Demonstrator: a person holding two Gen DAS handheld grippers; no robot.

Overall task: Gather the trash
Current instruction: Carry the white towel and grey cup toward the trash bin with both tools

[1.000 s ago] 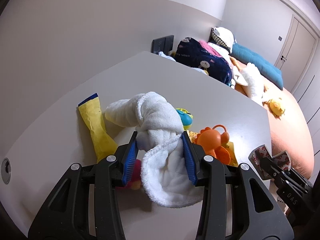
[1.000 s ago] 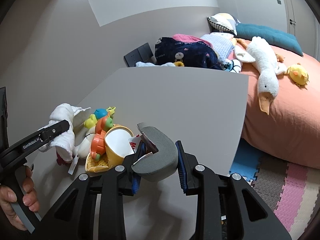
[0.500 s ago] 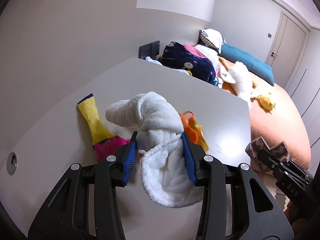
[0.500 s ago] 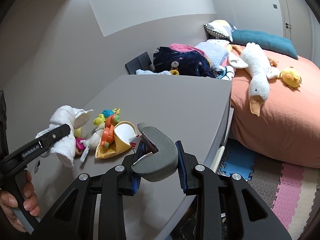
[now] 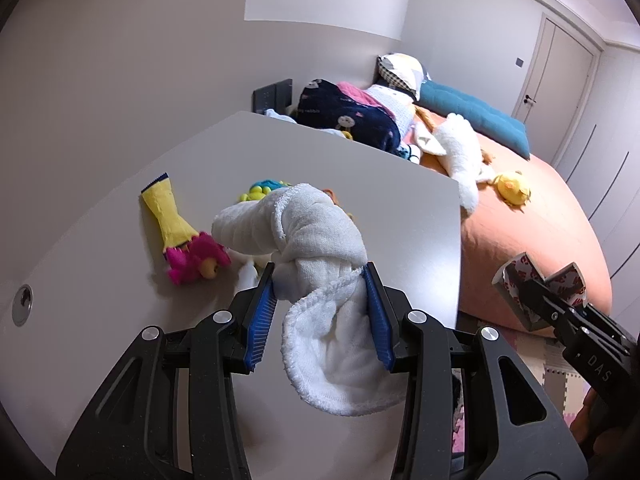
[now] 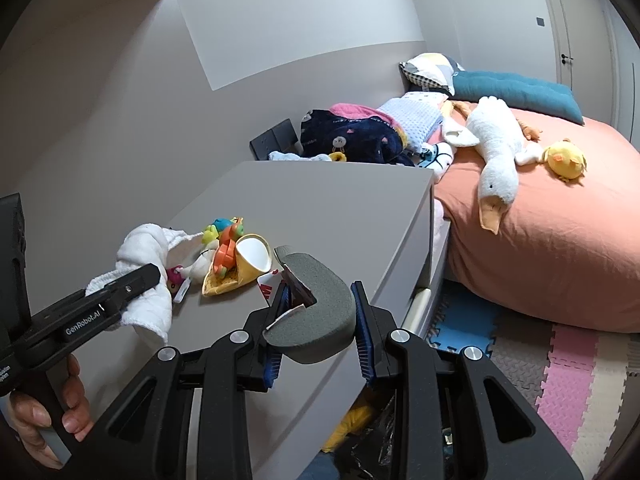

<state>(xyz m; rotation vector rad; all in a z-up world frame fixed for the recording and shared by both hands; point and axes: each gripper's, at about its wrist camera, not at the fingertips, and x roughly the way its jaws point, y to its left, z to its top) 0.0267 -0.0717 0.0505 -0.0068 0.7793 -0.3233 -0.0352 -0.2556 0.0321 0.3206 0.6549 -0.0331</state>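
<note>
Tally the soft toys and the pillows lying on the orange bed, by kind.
Soft toys: 2, the white goose and the yellow chick.
Pillows: 2, the checked pillow and the teal cushion.
Total: 4.

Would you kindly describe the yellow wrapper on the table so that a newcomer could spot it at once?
Start at the grey table beside the orange bed. Near the table's wall side, left of the pile of small toys, lies a flat yellow wrapper with a blue serrated end, its other end meeting a pink fuzzy toy. It is the only flat, long, yellow piece there.
</note>
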